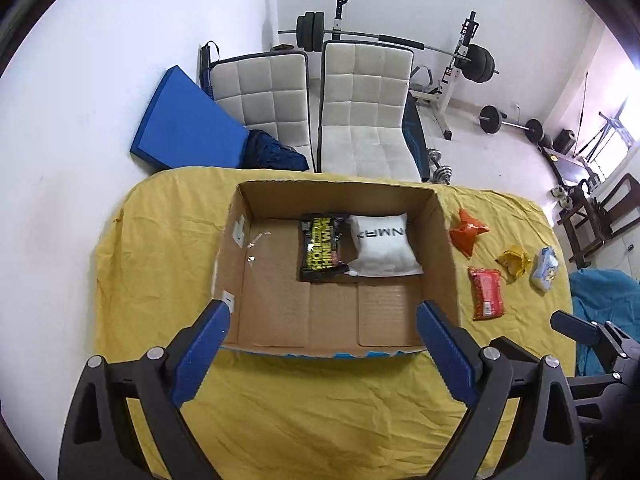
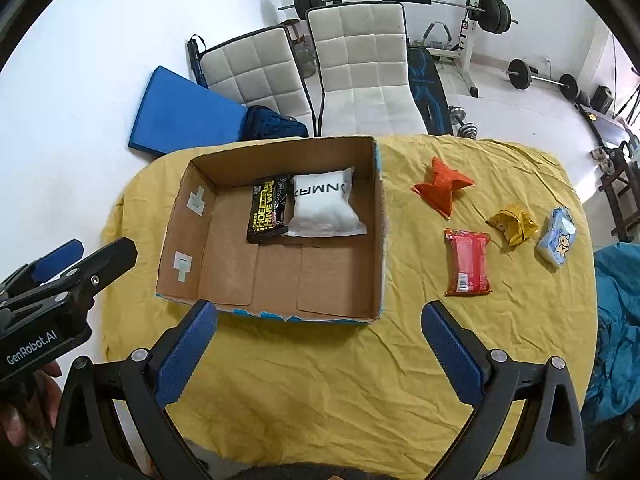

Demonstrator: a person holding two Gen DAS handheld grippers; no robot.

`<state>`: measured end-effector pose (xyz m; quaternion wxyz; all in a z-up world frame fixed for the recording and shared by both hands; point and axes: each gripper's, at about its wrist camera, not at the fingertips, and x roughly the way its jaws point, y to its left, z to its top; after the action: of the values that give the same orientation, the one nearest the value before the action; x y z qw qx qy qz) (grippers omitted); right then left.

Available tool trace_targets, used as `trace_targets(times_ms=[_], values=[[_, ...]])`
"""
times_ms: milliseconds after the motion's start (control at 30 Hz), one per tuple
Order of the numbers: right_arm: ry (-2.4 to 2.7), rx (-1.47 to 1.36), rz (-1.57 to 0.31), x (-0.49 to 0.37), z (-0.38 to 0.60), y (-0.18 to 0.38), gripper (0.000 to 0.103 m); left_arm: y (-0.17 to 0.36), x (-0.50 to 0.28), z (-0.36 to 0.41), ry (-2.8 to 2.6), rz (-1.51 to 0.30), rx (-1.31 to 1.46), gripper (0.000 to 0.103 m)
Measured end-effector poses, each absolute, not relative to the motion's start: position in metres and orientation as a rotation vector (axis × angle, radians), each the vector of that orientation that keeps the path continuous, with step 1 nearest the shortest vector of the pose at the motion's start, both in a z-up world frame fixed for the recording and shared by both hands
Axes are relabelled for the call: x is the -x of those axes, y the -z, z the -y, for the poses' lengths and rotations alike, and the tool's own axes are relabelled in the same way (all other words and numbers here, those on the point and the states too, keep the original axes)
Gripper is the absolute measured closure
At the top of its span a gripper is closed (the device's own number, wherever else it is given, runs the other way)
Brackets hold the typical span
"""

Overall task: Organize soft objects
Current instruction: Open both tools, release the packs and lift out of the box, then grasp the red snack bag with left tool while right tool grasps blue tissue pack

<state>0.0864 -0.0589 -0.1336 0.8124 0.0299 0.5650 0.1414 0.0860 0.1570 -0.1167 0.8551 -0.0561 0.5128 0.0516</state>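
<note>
My left gripper (image 1: 322, 320) hovers above the near edge of the cardboard box (image 1: 444, 240), fingers spread wide and holding nothing, blue pads (image 1: 204, 344) facing each other across the box's near wall. It points forward and slightly down over the yellow cloth (image 1: 320, 408) that covers the table. From the right wrist view the same gripper shows at the far left, level with the box's left wall and apart from it, with part of my hand (image 2: 24, 400) behind it.

My right gripper (image 2: 320, 336) also hangs released and empty, its fingers parted, one fingertip near the box's near wall and the other over bare cloth to the right of the box. It sits beside the left one, angled forward over the table.

Inside the box, against the far wall, a black and yellow packet (image 2: 270, 208) lies touching a white pouch (image 2: 326, 208) to its right. Outside, on the cloth to the right of the box, lie four soft items, all apart from each other: an orange pouch (image 2: 442, 188) farthest back, a red packet (image 2: 468, 262) nearest me, a yellow packet (image 2: 512, 224), and a light blue pack (image 2: 558, 238) at the far right.
</note>
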Motion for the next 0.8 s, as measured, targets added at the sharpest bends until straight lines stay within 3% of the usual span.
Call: trace_targets(times_ms=[467,600,800], values=[[-0.057,-0.193,-1.222,-0.139,0.263,0.142,0.000,0.122,-0.153,-0.024,0.067,-1.143,0.155,0.008],[0.051,-0.219,-1.253,-0.166,0.333,0.168,0.000,0.144,-0.190,0.020,0.126,-1.203,0.145,0.008],[0.147,-0.282,-1.347,-0.212,0.415,0.237,0.000,0.221,-0.243,0.081,0.155,-1.377,0.102,0.008]])
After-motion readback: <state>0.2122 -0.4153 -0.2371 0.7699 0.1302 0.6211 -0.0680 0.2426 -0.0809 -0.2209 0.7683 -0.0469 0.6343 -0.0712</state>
